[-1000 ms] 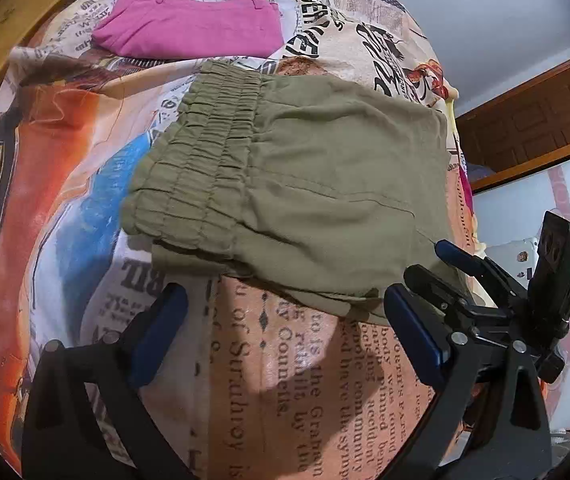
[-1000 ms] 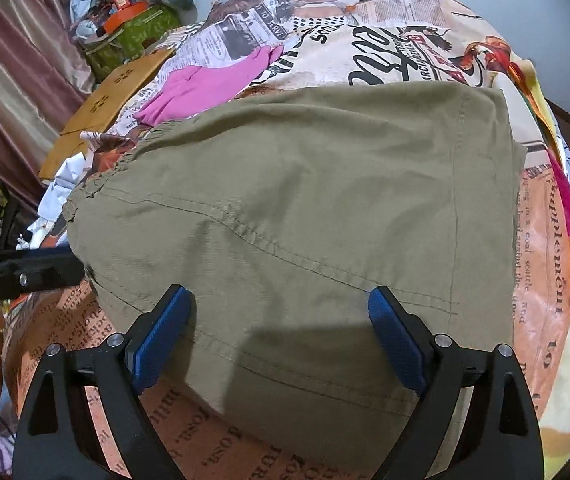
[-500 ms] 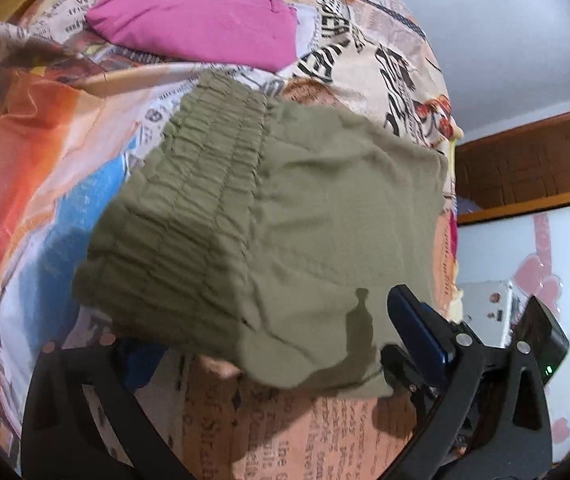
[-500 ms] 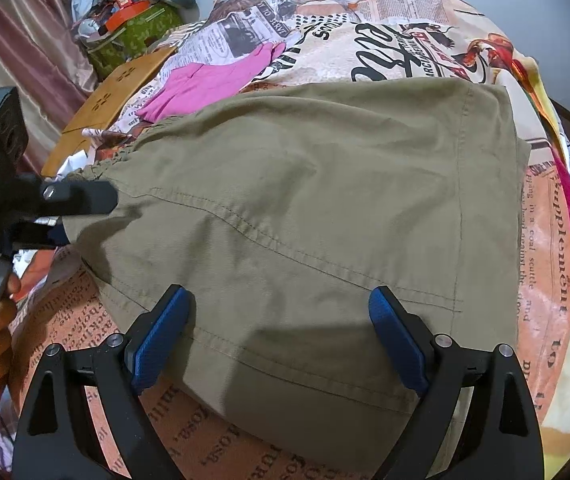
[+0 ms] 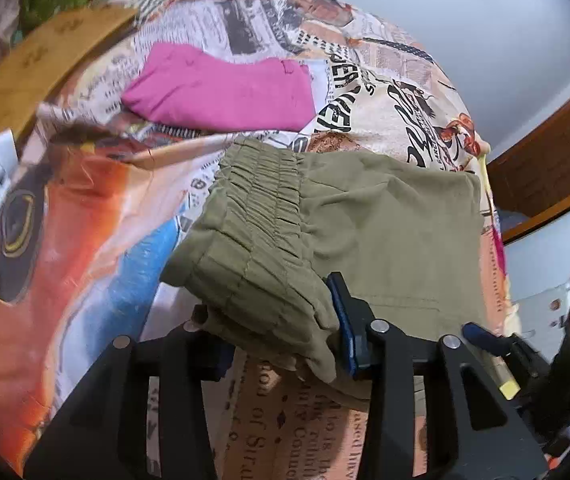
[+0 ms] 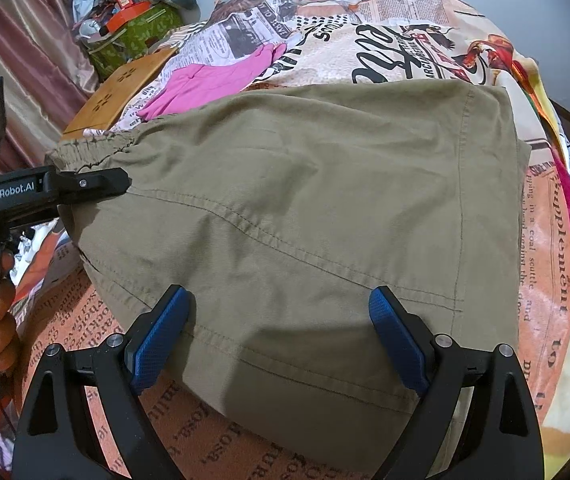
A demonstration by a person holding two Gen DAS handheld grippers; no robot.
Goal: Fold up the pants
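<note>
Olive-green pants (image 6: 305, 208) lie on a newspaper-print bedcover (image 5: 85, 208) of peach, orange and blue, beside a magenta garment (image 5: 221, 92) and a seemingly green patterned bag (image 6: 137, 36).

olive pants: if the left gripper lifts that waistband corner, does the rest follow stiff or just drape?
Likely drapes: the olive pants are thin woven cloth, already sagging over the left gripper, whose jaws have just been closing on the elastic waistband. The gathered layers probably grip well. Probably light.
</note>
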